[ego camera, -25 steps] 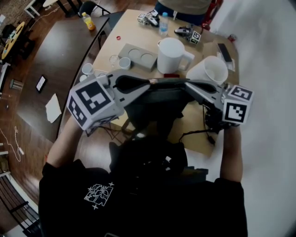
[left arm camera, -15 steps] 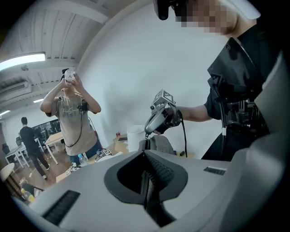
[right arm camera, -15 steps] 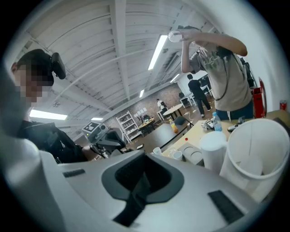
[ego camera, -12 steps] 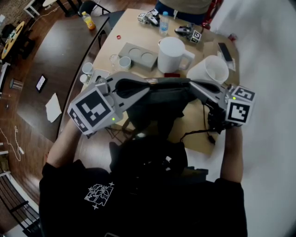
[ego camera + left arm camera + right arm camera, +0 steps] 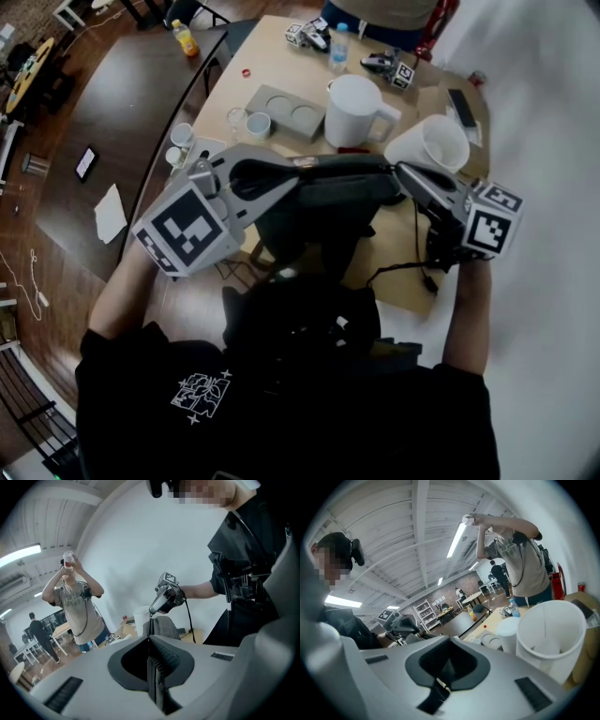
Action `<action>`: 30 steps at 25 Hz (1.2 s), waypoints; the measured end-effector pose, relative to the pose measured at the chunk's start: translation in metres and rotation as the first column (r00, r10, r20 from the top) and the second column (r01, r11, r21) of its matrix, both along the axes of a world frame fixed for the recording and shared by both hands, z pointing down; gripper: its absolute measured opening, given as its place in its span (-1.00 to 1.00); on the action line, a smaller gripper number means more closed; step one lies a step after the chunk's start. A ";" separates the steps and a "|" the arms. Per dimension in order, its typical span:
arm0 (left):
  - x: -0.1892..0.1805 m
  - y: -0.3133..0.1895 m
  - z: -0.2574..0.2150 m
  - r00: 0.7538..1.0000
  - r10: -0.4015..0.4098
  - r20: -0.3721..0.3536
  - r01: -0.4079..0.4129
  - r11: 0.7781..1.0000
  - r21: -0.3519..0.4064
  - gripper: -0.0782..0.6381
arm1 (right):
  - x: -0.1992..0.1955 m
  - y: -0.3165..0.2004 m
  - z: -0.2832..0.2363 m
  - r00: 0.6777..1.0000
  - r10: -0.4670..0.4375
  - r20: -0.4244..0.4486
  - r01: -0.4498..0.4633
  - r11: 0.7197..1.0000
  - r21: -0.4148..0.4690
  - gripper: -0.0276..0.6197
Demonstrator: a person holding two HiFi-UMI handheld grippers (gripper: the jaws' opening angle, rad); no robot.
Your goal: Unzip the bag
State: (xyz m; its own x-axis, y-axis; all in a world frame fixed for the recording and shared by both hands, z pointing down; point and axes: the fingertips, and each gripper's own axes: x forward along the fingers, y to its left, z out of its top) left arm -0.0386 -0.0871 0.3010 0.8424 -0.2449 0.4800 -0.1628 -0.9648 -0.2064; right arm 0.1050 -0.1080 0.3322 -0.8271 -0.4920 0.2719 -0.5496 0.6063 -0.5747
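Observation:
A dark grey bag stands at the near edge of the wooden table, between my two grippers. My left gripper is shut on a fold of grey fabric at the left end of the bag's top edge. In the left gripper view that fabric runs out past the closed jaws of the left gripper. My right gripper is shut at the right end of the top edge. A black pull tab lies between the closed jaws of the right gripper. The bag's top is stretched between the two tips.
Just behind the bag stand a white pitcher and a tilted white bucket. A grey tray and small cups lie at back left. A black cable hangs at the right. A person stands across the table.
The right gripper has drawn a little to the right, away from the left one, so the bag's top spans wider. The left gripper has rolled, turning its marker cube.

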 end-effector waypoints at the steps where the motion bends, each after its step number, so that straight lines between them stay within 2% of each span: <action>1: -0.001 0.001 -0.001 1.000 0.008 0.001 -0.008 1.000 0.011 -0.76 | 0.001 0.000 0.001 1.000 0.006 0.006 -0.006 1.000 -0.004 -0.90; 5: 0.000 -0.001 -0.001 1.000 0.002 -0.025 -0.003 1.000 -0.017 -0.76 | 0.006 0.001 0.003 1.000 0.012 0.002 -0.012 1.000 -0.006 -0.90; 10: 0.000 0.000 -0.002 0.999 -0.005 -0.047 0.005 1.000 -0.009 -0.76 | 0.007 0.001 0.002 1.000 0.015 -0.014 -0.015 1.000 0.003 -0.90; 14: -0.008 0.001 -0.002 0.999 -0.020 -0.045 0.020 1.000 -0.003 -0.76 | 0.011 -0.002 0.005 0.998 0.060 -0.012 -0.060 0.998 0.005 -0.89; 20: -0.013 0.004 -0.001 1.000 -0.002 -0.018 0.003 0.999 0.037 -0.76 | 0.021 -0.005 0.009 0.994 0.106 -0.012 -0.106 0.994 0.003 -0.89; 30: -0.039 0.003 0.002 0.996 -0.054 -0.074 0.052 0.998 -0.040 -0.76 | 0.029 -0.005 0.011 0.991 0.133 -0.008 -0.133 0.991 0.000 -0.89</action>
